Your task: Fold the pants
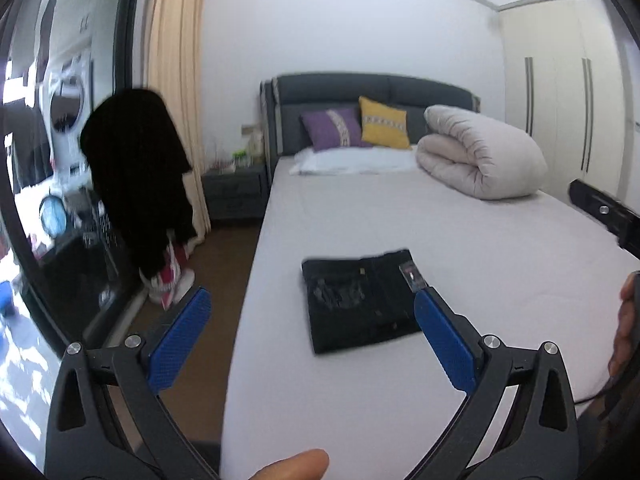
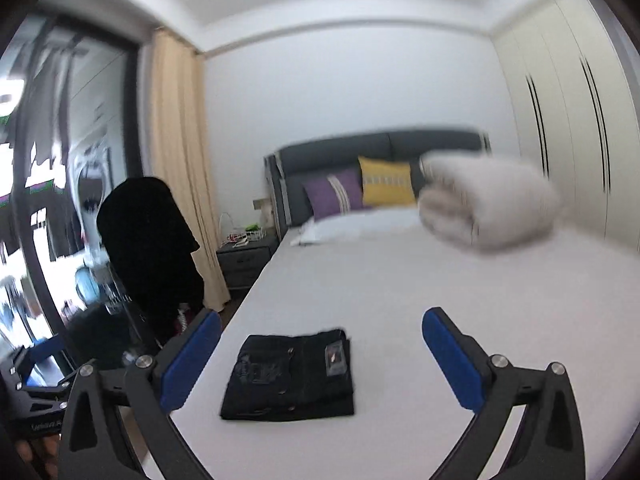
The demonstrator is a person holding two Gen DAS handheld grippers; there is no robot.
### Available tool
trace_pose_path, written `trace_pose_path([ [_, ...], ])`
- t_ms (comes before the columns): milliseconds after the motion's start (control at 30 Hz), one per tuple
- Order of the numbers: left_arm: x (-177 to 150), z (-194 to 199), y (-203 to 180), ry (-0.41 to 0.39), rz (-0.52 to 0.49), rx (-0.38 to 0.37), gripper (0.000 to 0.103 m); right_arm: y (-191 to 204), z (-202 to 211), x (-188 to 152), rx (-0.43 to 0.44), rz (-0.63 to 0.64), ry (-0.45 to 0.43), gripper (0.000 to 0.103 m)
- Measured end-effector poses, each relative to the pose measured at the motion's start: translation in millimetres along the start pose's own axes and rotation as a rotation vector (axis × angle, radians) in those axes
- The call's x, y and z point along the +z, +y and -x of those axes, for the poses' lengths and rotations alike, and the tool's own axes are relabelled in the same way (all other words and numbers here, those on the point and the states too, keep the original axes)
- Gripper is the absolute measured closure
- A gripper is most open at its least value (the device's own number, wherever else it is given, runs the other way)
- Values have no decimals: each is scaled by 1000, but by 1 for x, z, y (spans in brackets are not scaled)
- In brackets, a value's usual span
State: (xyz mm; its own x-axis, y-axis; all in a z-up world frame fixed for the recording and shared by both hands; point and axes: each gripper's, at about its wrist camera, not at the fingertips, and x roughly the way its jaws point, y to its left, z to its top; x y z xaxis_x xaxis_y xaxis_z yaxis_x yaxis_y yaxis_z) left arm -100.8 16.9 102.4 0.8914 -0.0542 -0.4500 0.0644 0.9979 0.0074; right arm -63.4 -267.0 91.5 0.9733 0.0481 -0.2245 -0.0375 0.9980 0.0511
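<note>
**Folded pants on bed, both tongs spread and empty**

With both wrist views facing the headboard, I hold my left tongs [image 1: 310, 298] and my right tongs [image 2: 322, 320] above the near part of the bed [image 1: 460, 240], each with its blue pads set wide apart and nothing between them.

1. Task item. The pants [image 1: 360, 300] are dark and lie flat on the white sheet as a compact folded rectangle. A pocket and a small label show on the top face. In the right wrist view the pants [image 2: 290, 376] sit near the left edge of the mattress, between the two fingers as framed but apart from both.

2. Left tongs. The right-hand pad [image 1: 444, 340] overlaps the near right corner of the pants in the frame; I cannot tell whether it touches the cloth.

3. Surroundings. A rolled white duvet [image 1: 480, 152] rests at the far right of the bed. A purple cushion [image 1: 332, 128] and a yellow cushion [image 1: 384, 122] lean against the grey headboard [image 1: 360, 88], with a white pillow [image 1: 352, 160] in front. A nightstand [image 1: 234, 192] stands left of the bed, beside a beige curtain [image 1: 172, 60]. A black garment [image 1: 140, 184] hangs further left.
</note>
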Motion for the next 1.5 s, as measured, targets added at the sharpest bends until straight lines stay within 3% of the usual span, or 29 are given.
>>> trace_pose_path([
  [167, -9, -5, 3, 98, 76, -52, 0, 17, 17, 2, -32, 36, 46, 0],
  [367, -26, -36, 1, 192, 93, -9, 0, 12, -10, -34, -86, -38, 302, 0],
  [500, -41, -62, 3, 254, 105, 8, 0, 17, -28, -63, -148, -27, 397, 0],
  [967, -71, -122, 4, 342, 114, 30, 0, 36, -45, -81, -153, 5, 442, 0],
  [1500, -81, -134, 6, 388, 106, 61, 0, 36, -51, -86, -148, 7, 470, 0],
])
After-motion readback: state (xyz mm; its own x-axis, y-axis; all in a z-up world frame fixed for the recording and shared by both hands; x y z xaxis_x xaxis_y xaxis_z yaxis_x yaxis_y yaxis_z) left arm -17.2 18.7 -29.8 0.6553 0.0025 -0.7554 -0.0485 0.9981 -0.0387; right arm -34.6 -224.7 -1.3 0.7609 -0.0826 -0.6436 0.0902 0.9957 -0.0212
